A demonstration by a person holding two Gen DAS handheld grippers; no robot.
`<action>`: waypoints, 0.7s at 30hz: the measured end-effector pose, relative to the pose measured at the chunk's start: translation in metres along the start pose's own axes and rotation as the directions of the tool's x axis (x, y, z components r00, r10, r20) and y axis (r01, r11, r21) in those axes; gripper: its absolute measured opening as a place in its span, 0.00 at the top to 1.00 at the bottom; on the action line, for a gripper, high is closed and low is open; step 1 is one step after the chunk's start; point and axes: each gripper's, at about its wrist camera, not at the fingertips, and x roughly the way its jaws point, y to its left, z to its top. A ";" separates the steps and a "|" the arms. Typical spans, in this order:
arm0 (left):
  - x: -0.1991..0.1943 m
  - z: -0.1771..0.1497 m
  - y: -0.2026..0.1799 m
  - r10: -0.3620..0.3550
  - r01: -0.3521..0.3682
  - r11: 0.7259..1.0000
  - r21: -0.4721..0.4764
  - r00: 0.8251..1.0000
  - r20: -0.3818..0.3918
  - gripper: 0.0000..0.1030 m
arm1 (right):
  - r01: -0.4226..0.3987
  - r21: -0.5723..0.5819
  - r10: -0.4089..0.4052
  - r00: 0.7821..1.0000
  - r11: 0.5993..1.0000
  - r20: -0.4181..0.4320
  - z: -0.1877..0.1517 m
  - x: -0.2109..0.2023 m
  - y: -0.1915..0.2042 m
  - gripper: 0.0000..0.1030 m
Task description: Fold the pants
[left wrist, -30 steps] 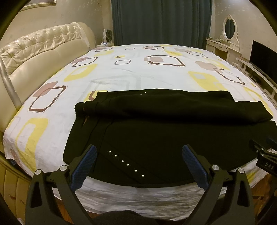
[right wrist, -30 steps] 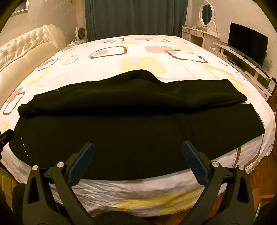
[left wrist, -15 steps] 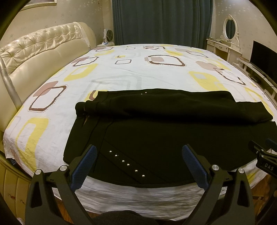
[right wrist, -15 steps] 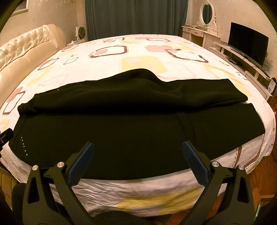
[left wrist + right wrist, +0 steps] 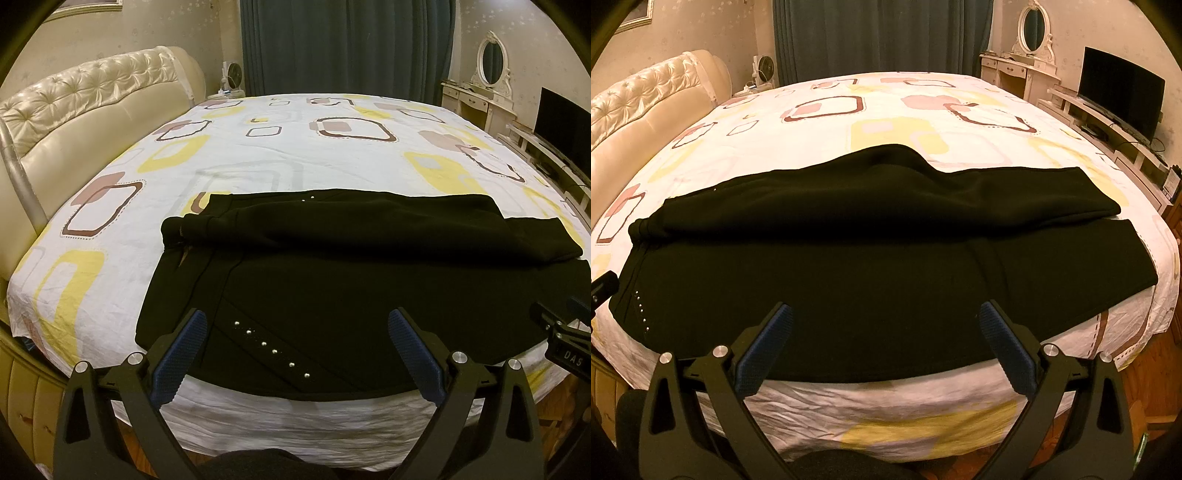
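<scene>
- Black pants point(image 5: 332, 288) lie flat, sideways across the near edge of a bed.
- One leg lies folded over the other, slightly offset.
- A row of small silver studs point(image 5: 271, 349) runs diagonally near the waist end.

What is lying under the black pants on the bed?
Under the black pants lies the patterned bed sheet, visible all around them. The part of the sheet directly beneath is covered, so anything there cannot be seen.

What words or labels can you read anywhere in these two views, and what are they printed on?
"DAS": white letters on the black body of the right gripper, cut off at the edge of the left wrist view, so it may be part of a longer word.
Nothing legible on the pants, the bed sheet or the TV.
</scene>
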 end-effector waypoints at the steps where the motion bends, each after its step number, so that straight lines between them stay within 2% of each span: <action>1: 0.000 0.000 0.000 -0.001 0.001 1.000 -0.001 1.000 0.000 0.05 | 0.000 0.000 0.000 1.000 1.000 0.000 0.000 0.000 0.000 0.02; 21: 0.002 -0.001 0.001 0.000 0.000 1.000 -0.003 1.000 -0.002 0.05 | 0.000 0.000 0.000 1.000 1.000 -0.003 0.000 0.001 0.001 0.02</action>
